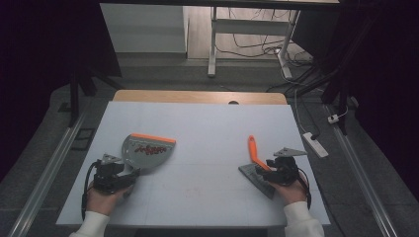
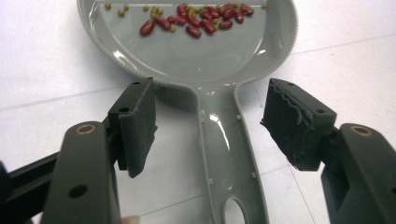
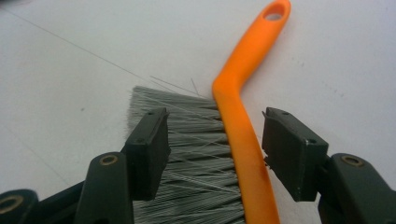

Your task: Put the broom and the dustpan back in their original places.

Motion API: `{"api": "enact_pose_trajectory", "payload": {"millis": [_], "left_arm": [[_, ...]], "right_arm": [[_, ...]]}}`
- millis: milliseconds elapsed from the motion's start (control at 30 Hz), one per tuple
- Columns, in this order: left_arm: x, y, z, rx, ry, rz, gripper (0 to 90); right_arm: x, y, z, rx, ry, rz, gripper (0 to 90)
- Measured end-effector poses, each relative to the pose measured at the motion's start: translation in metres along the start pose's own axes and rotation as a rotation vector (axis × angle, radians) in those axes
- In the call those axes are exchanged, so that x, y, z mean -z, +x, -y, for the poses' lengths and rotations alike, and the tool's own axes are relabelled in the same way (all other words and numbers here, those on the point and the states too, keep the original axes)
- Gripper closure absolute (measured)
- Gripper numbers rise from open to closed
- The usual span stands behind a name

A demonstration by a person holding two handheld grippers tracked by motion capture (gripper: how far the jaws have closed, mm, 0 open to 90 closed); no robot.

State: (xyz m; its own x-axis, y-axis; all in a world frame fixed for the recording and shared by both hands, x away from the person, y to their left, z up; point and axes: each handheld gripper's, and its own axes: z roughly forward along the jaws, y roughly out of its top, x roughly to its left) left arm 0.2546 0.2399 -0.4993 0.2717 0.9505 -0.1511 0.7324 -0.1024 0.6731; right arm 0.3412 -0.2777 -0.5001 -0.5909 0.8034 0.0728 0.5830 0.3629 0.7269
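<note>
— Two grippers on the white table (image 1: 207, 123): where do they sit?
— Left gripper (image 2: 210, 128) at lower left, jaws apart, straddling the grey dustpan (image 2: 196, 51) handle without pinching it; beans (image 2: 196, 18) lie in the pan.
— And the right gripper (image 3: 215, 154)?
— Lower right, jaws wide either side of the orange-handled brush (image 3: 238, 116), pads clear of it.

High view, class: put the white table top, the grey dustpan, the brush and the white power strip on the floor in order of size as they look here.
1. white table top
2. dustpan
3. brush, close to the dustpan in size, so this order is unsure
4. power strip, which lies farther from the camera
</note>
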Motion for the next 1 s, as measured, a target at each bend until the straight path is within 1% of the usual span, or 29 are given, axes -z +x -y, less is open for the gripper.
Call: {"api": "enact_pose_trajectory", "payload": {"millis": [33, 133, 200, 267, 333, 400, 433, 500, 567, 667, 733, 800, 867, 900, 1000], "left_arm": [[0.001, 0.000, -0.001, -0.018, -0.007, 0.018, 36.5], [0.002, -0.001, -0.003, -0.061, -0.009, 0.059, 37.0], [0.001, -0.001, -0.005, -0.079, -0.004, 0.078, 36.8], [-0.001, -0.001, -0.006, -0.090, -0.005, 0.102, 36.8], [-0.003, -0.002, -0.008, -0.105, -0.009, 0.123, 37.0], [-0.005, -0.003, -0.010, -0.125, -0.012, 0.143, 37.0], [-0.007, -0.004, -0.011, -0.136, -0.011, 0.155, 37.0], [-0.011, -0.006, -0.013, -0.168, -0.004, 0.170, 37.2], [-0.015, -0.007, -0.014, -0.190, 0.007, 0.193, 37.2], [-0.019, -0.008, -0.015, -0.211, 0.016, 0.244, 37.2], [-0.020, -0.010, -0.016, -0.238, 0.020, 0.270, 37.2], [-0.019, -0.013, -0.015, -0.246, 0.019, 0.311, 37.2], [-0.019, -0.016, -0.015, -0.253, 0.015, 0.335, 37.4], [-0.019, -0.018, -0.014, -0.256, 0.017, 0.345, 37.4], [-0.020, -0.022, -0.012, -0.268, 0.027, 0.356, 37.4]], "right_arm": [[0.001, 0.001, 0.000, 0.009, -0.005, -0.002, 41.4], [0.004, 0.003, -0.001, 0.026, -0.026, -0.019, 41.9], [0.006, 0.006, -0.002, 0.041, -0.039, -0.034, 42.3], [0.006, 0.008, -0.003, 0.057, -0.048, -0.051, 42.3], [0.006, 0.012, -0.004, 0.072, -0.050, -0.077, 42.3], [0.006, 0.016, -0.005, 0.092, -0.048, -0.093, 42.6], [0.006, 0.018, -0.006, 0.098, -0.048, -0.110, 43.0], [0.006, 0.022, -0.007, 0.114, -0.047, -0.134, 43.2], [0.007, 0.026, -0.007, 0.132, -0.043, -0.144, 43.2], [0.009, 0.030, -0.005, 0.155, -0.046, -0.159, 43.2], [0.010, 0.033, -0.004, 0.167, -0.047, -0.168, 43.2], [0.011, 0.034, -0.002, 0.180, -0.045, -0.176, 43.2], [0.011, 0.036, -0.001, 0.186, -0.041, -0.180, 43.2], [0.010, 0.036, -0.001, 0.190, -0.039, -0.183, 43.2], [0.010, 0.036, 0.000, 0.191, -0.034, -0.180, 43.3]]}}
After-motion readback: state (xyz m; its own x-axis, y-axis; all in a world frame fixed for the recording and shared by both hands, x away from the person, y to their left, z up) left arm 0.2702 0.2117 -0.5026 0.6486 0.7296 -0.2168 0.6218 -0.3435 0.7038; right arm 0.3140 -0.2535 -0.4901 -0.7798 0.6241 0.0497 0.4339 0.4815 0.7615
